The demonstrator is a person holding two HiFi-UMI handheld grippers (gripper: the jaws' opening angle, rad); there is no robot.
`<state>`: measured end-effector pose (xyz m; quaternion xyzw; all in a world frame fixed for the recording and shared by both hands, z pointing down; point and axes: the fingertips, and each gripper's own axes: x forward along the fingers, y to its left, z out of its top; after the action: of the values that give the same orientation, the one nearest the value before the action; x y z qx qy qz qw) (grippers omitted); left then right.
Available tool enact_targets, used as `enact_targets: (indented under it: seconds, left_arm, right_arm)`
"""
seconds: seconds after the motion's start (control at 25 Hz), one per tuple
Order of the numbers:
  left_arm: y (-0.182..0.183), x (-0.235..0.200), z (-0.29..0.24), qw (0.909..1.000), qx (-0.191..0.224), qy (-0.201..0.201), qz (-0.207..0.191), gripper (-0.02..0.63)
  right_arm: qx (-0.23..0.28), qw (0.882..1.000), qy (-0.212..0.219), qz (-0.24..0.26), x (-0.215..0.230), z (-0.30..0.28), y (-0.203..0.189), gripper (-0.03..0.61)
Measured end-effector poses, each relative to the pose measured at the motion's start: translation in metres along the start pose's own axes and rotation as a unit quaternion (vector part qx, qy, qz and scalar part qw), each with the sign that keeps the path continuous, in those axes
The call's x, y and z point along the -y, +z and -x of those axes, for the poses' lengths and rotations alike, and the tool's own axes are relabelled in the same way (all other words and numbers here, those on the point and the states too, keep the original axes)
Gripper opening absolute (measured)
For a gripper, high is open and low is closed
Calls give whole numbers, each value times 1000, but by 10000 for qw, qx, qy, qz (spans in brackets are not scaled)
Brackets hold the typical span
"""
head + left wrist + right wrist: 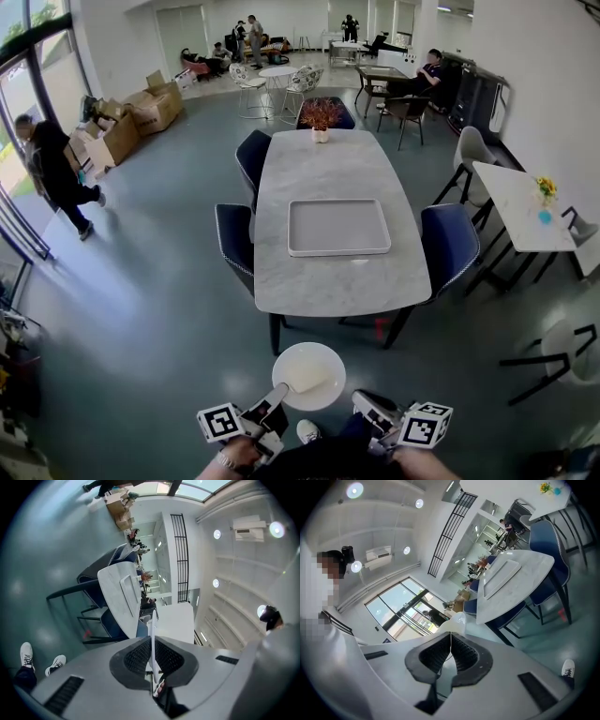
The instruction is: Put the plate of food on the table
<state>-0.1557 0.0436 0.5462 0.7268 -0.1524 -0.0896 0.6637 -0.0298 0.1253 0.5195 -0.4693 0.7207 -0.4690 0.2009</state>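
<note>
- Item: white round plate [317,361], carrying a pale flat piece of food [302,381] (kind not identifiable). It is held above the floor in front of the person, short of the near end of the marble table [328,159] and not yet over it.
- Left gripper [277,392]: jaws clamped on the plate's near-left rim. Its own view shows the rim edge-on between the pads.
- Right gripper [361,400]: jaws pressed together with nothing seen between them. It sits just beside the plate's near-right edge and appears apart from it.
- On the table: an empty rectangular tray [338,251] at mid-table and a potted plant [321,114] at the far end. Bare marble lies between the tray and the near edge.
- Handling, as a judgement: the plate is stiff, smooth-rimmed and probably breakable. A single rim hold lets it sag or twist, and the food could slide. A second pinch on the opposite rim would level it.
</note>
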Motion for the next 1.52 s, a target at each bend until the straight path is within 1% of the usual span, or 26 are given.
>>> enact_targets:
  seconds: [0.16,0.36,0.48,0.68,0.76,0.8,0.84,0.88,1.08,1.2,1.36,1.52]
  left_arm:
    - [6,-1,-3,10000,52,-14,79,20]
    - [21,-2,-8,9997,214,1,119,20]
    - [33,-3,-14,9993,361,43,126,20]
    - [56,3,-35,9978,641,-23,171,20]
    - [66,5,-46,9972,732,-64,136,20]
    - [70,7,-52,9969,767,-83,127,20]
    - [74,8,-58,9967,794,-97,126,20]
    - [78,9,-64,9965,815,-107,133,20]
    - [94,18,-91,9962,850,-147,157,20]
    - [98,21,-107,9963,825,-157,155,20]
    - [101,22,-125,9969,754,-109,190,20]
    - [104,25,-140,9980,611,-101,161,20]
  right_arm:
    - [-9,9999,-128,99,5,-4,9,12]
    - [-135,9998,-109,-52,17,-17,17,12]
    - [-177,9998,-23,-68,21,-29,31,12]
    - [-271,9996,5,-68,34,-50,61,14]
    - [-341,9994,-73,-30,44,-56,72,15]
    - [-363,9993,-119,-16,49,-59,78,19]
    - [-359,9993,-119,-25,52,-62,85,52]
    - [-343,9994,-71,-57,52,-67,92,71]
    - [-363,9989,201,-215,51,-95,125,71]
    - [-484,9985,228,-113,57,-108,143,71]
    - [-653,9976,230,-4,65,-124,161,71]
    - [-801,9960,377,-111,67,-136,170,71]
